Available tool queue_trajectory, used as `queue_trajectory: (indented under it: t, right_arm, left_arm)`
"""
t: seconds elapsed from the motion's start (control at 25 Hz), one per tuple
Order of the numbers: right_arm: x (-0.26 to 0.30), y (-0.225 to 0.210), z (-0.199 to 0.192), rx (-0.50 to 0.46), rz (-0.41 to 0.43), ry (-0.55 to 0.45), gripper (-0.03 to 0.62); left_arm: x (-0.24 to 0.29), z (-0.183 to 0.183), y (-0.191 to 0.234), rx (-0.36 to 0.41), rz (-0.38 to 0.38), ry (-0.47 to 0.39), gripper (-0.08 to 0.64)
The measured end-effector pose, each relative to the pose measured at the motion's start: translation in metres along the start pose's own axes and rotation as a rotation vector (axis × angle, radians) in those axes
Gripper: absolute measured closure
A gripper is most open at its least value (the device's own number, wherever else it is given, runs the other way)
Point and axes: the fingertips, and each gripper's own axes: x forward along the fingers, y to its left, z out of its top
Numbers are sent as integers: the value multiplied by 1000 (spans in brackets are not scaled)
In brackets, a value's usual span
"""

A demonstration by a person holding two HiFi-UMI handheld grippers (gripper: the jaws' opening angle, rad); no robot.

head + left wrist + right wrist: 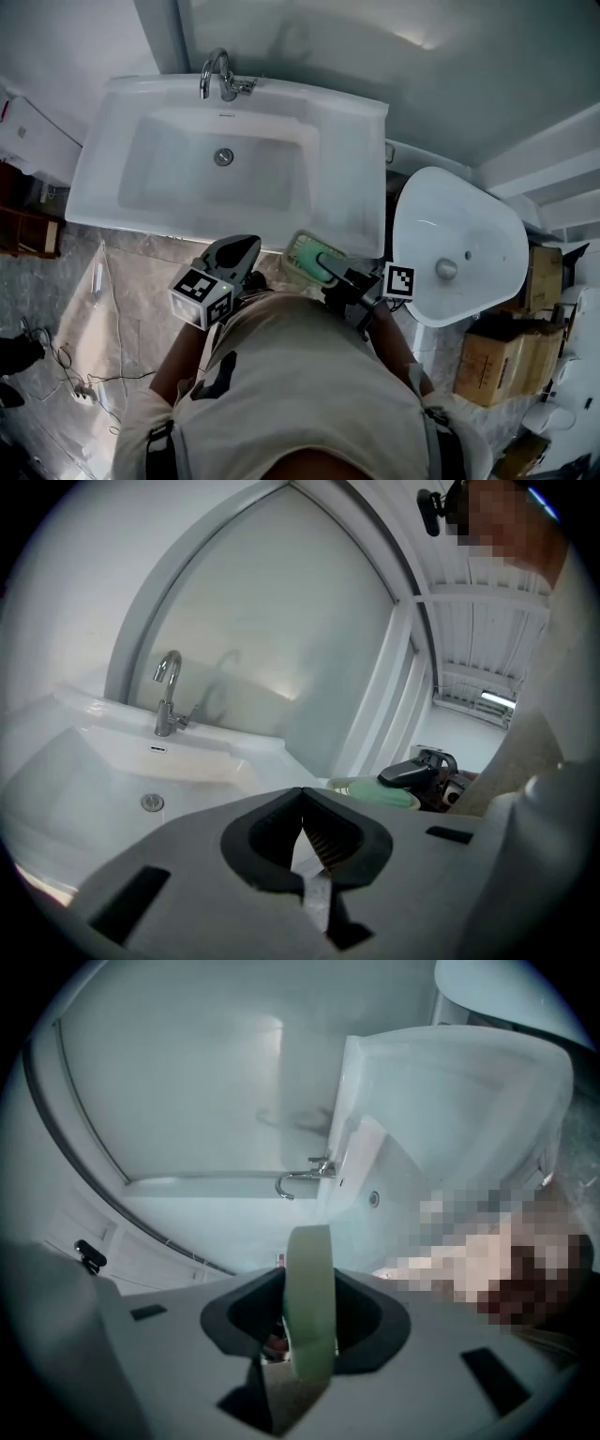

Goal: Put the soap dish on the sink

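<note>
The white sink [103, 178] with a chrome faucet [220, 80] stands ahead of me in the head view. My right gripper [323, 265] is shut on a pale green soap dish [305, 253], held just short of the sink's front edge, near its right corner. In the right gripper view the soap dish [311, 1302] stands edge-on between the pads, with the sink [441, 1091] beyond. My left gripper [239, 251] is beside it to the left, shut with nothing in it. The left gripper view shows the sink [103, 761], the faucet [167, 696] and the soap dish [375, 794].
A second white basin [459, 244] stands on the right next to the sink. Cardboard boxes [492, 361] lie at the far right. Cables [84, 375] run over the marble floor at the left, near a wooden shelf [28, 230].
</note>
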Motion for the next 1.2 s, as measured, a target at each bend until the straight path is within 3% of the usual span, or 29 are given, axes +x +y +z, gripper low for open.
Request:
queue_trajectory:
  t: [0.28,0.6,0.92,1.12,1.2]
  right_arm:
    - [16,1,-2,8,-36,-22,445]
    - [3,-11,16,51,-62,-139,445]
    - [-3,-34,70,138,-52,-217,445]
    - [-7,-51,105,55,-153,-238,445]
    - [-10,-57,114,75,-149,-254,445]
  left_arm:
    - [-6,-1,21,-20,-16,20,540]
    - [8,1,26,-15,-34,52,540]
    - [34,21,10,-24,-10,40,540]
    - [50,22,7,-20,9,47,540]
    - [55,19,9,-21,15,36,540]
